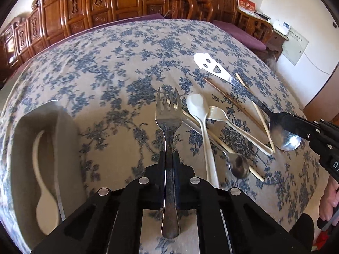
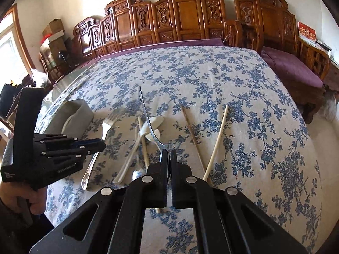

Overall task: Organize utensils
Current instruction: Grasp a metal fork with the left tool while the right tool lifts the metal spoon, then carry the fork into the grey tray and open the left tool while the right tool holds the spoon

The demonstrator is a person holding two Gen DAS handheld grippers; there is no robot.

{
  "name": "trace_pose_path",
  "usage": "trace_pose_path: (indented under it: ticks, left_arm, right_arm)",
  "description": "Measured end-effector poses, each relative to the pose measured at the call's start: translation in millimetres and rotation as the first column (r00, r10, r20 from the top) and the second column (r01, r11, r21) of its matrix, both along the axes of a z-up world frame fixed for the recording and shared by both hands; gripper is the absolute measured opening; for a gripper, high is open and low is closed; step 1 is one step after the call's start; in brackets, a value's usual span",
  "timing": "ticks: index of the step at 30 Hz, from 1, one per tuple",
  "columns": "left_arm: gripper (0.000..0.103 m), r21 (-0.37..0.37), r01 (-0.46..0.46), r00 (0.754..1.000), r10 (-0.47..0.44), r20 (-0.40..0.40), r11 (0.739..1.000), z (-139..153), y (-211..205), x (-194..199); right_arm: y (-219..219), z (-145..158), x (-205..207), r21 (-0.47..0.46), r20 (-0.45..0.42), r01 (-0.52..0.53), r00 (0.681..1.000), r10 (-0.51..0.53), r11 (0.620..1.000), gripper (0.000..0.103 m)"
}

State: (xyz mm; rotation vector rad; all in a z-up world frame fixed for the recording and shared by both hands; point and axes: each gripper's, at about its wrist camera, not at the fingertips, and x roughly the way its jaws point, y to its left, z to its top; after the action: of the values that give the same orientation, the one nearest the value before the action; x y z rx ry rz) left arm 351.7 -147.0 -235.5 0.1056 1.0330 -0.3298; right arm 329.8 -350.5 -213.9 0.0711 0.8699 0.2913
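One white spoon [image 1: 45, 190] lies in our tray [image 1: 23, 148] at nine o'clock; left gripper [image 1: 168, 158] clamps the fork [image 1: 168, 114], right gripper [image 2: 168, 156] the steel spoon [image 2: 148, 114]; chopsticks [image 2: 216, 141] remain.

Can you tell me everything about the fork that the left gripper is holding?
The fork is shiny silver metal with four tines and a long flat handle that widens to a rounded end. The left gripper is shut on its handle, so the tines point away towards the far side of the flowered tablecloth. It touches only the gripper, with the grey tray to its left and the other utensils to its right.
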Motion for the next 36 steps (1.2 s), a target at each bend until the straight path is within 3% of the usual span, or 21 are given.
trace_pose_path:
  ticks: [24, 36]
  left_arm:
    - [0.006, -0.054, -0.014, 0.986, 0.023, 0.163, 0.998, 78.1, 39.9, -58.1]
    - [0.006, -0.067, -0.077, 0.971, 0.090, 0.223, 0.995, 110.4, 94.7, -73.4]
  right_arm:
    - [29.5, 49.9, -48.8, 0.007, 0.077, -0.024, 0.997, 0.023, 1.000, 0.004]
    - [73.6, 61.8, -52.1, 0.022, 0.097, -0.065, 0.993, 0.063, 0.998, 0.004]
